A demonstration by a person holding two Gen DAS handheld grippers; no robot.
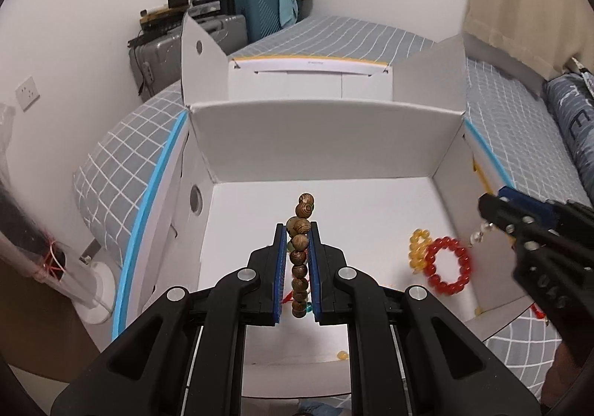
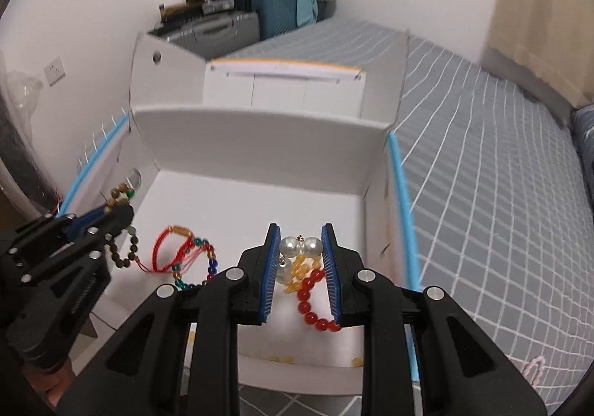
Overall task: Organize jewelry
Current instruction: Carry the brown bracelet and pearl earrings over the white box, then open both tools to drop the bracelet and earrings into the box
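My left gripper [image 1: 297, 230] is shut on a brown wooden bead bracelet [image 1: 300, 252] and holds it above the floor of the open white box [image 1: 323, 141]. In the right wrist view the left gripper [image 2: 118, 210] shows at the left with the wooden bracelet [image 2: 126, 249] hanging from it. My right gripper [image 2: 300, 232] is shut on a pearl bracelet [image 2: 300, 247] over the box. The right gripper also shows at the right in the left wrist view [image 1: 482, 215]. A red bead bracelet [image 1: 447, 269] and a yellow bead bracelet [image 1: 417, 249] lie on the box floor. A red cord bracelet [image 2: 174, 243] and a multicoloured bead bracelet [image 2: 208, 264] lie there too.
The box sits on a bed with a grey checked sheet [image 2: 482, 174]. A second open white box [image 1: 308, 82] stands behind it. Suitcases [image 1: 256, 15] are stacked by the far wall. A loose yellow bead [image 1: 341, 354] lies near the box's front edge.
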